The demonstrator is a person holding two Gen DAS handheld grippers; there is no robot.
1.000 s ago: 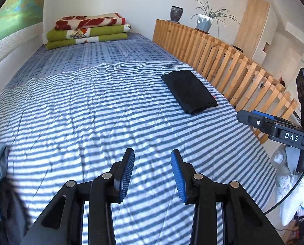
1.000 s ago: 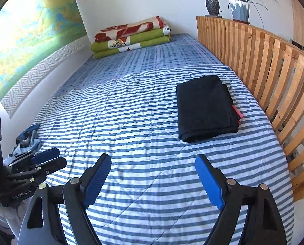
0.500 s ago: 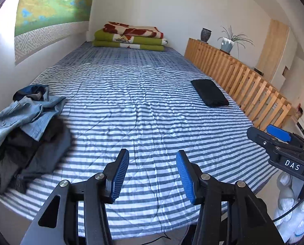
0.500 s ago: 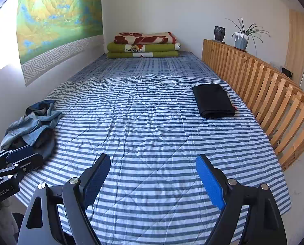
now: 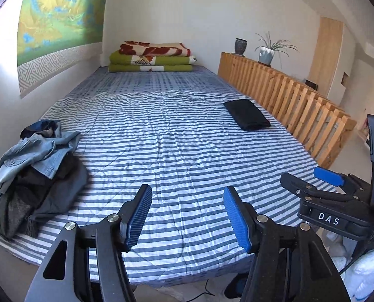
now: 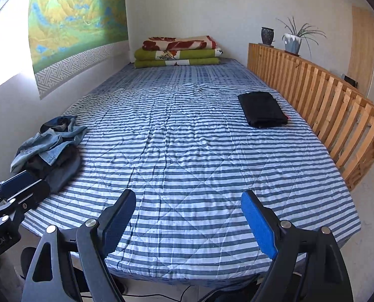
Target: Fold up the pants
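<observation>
Bright daylight glares from the left; sharp focus, fisheye bending, dark corners.

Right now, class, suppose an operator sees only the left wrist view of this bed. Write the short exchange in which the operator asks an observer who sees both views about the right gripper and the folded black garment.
Operator: I see the right gripper only from the side. Is it carrying anything?
Observer: No. In the right wrist view the right gripper has its jaws wide apart with nothing between them, over the striped bed cover.
Operator: Is there anything at the folded black garment that I am missing?
Observer: Yes. A small red bit peeks out at the edge of the folded black garment that faces the wooden railing.
</observation>
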